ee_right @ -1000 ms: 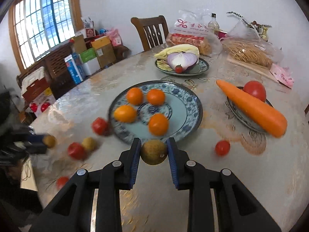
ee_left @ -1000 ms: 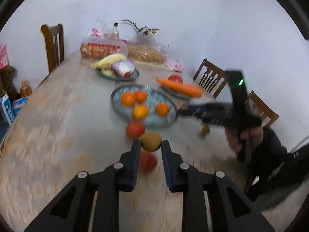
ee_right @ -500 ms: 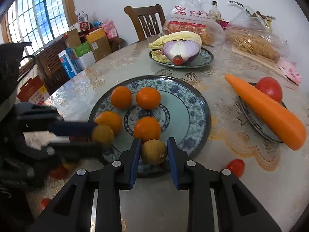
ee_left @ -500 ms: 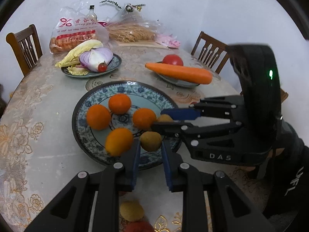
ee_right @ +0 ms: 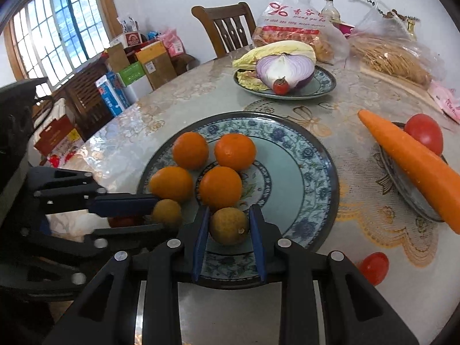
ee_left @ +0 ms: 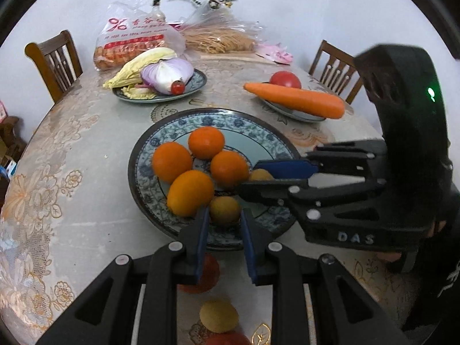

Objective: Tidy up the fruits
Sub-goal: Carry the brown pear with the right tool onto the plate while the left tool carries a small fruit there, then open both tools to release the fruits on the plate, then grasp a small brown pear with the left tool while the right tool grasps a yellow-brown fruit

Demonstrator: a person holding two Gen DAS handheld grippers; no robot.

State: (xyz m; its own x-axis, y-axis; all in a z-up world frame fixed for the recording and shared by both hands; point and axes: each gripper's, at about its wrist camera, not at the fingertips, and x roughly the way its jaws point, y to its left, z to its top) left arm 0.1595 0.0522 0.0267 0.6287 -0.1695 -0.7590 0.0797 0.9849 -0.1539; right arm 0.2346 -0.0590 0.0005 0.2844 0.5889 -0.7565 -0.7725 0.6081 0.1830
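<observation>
Left gripper (ee_left: 224, 224) has swung in over the blue-patterned plate (ee_left: 161, 189) — clamped on a small brownish-yellow fruit (ee_left: 224, 210) beside the oranges (ee_left: 172, 161); right gripper (ee_right: 229, 227) has arrived too, gripping its own brown fruit (ee_right: 229, 222) — both look ready to set down

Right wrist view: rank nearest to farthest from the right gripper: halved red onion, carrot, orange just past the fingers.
From the right gripper:
1. Orange, just past the fingers, on the blue patterned plate.
2. Carrot, off to the right.
3. Halved red onion, on the far plate.
</observation>
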